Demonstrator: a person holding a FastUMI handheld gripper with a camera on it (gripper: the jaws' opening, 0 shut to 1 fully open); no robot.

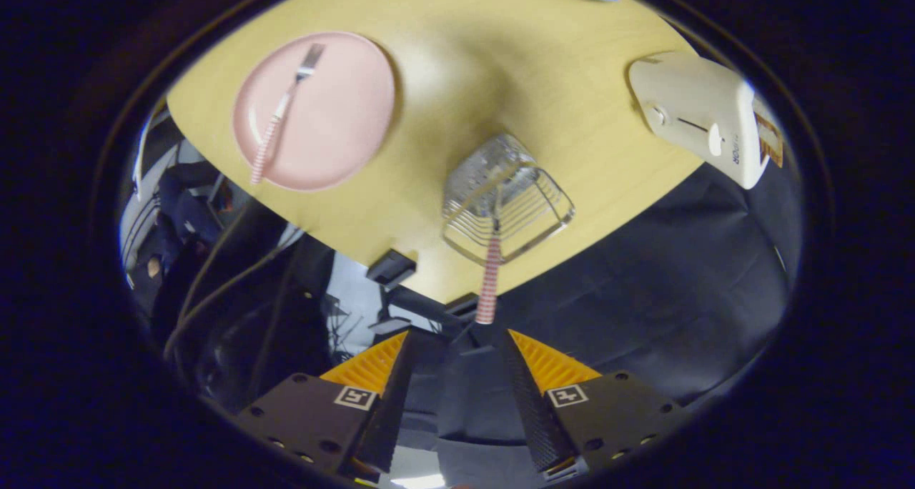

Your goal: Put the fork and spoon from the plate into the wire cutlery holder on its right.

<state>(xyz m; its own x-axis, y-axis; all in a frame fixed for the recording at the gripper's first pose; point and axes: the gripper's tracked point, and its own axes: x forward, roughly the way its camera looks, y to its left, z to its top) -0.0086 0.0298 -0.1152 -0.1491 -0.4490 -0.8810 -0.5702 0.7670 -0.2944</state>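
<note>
Spoon (489, 278) is standing in the wire cutlery holder (507, 199), its striped handle poking up toward my gripper (457, 346). My fingers are spread apart and holding nothing, and the handle tip is sitting just ahead of them. I am thinking the fork (284, 111) comes next; it is lying across the pink plate (343, 117), well apart from the holder. I should be grabbing its striped handle in the middle. A white box thing (704, 117) is resting on the table (457, 60), out of my way.
</note>
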